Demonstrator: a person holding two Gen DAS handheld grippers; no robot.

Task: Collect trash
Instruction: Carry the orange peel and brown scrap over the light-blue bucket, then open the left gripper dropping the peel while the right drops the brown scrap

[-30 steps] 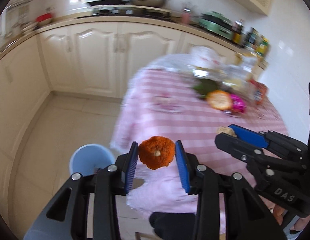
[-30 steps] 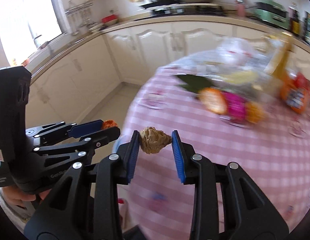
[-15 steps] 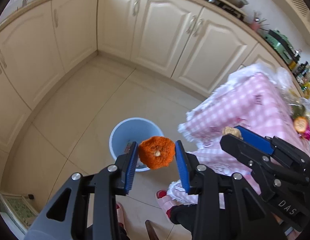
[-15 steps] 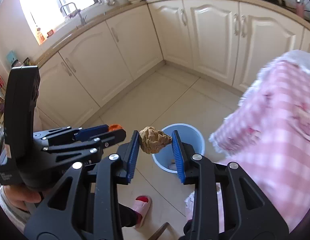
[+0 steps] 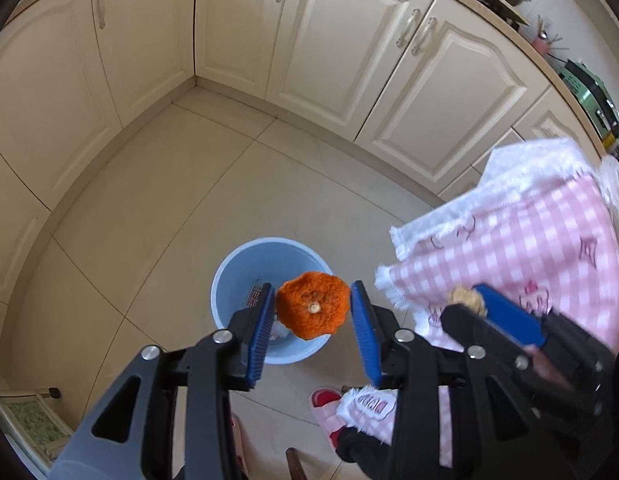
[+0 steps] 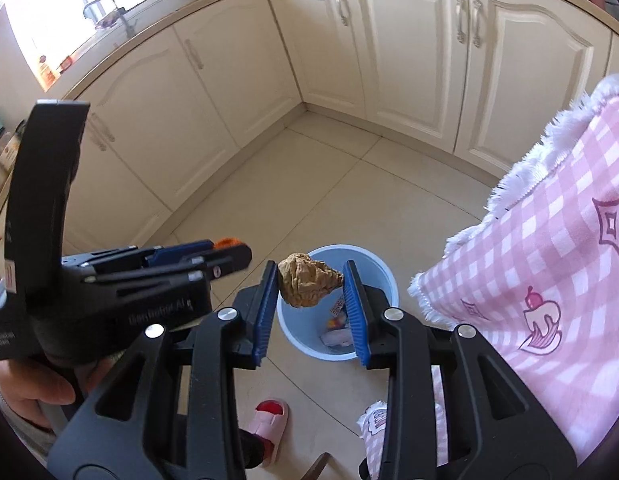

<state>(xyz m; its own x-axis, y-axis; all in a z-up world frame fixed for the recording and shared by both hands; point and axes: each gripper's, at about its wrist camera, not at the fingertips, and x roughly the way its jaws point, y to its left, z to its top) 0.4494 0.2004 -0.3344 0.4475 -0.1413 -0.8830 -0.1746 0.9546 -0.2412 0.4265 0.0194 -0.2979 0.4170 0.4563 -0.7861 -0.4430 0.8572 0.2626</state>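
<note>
A light-blue bin (image 5: 237, 264) stands on the tiled floor with some scraps in it. My left gripper (image 5: 312, 300) hangs over the bin's mouth, an orange peel (image 5: 311, 310) between its blue pads. Its jaws are opening, and the peel still sits between them. My right gripper (image 6: 311, 280) is shut on a brown crumpled lump (image 6: 307, 282) above the bin (image 6: 373, 264). The right gripper (image 5: 467, 300) shows at the right of the left wrist view. The left gripper (image 6: 229, 252), held by a hand, is at the left of the right wrist view.
The table's pink checked cloth (image 5: 529, 248) with a white fringe hangs just right of the bin. Cream cabinets (image 5: 349, 60) line the far sides of the floor. A pink slipper (image 6: 269, 420) and a dark trouser leg sit below the grippers.
Both grippers swung off the table and tipped downward until they hung over the blue bin. The peel and the brown lump stayed between their pads.
</note>
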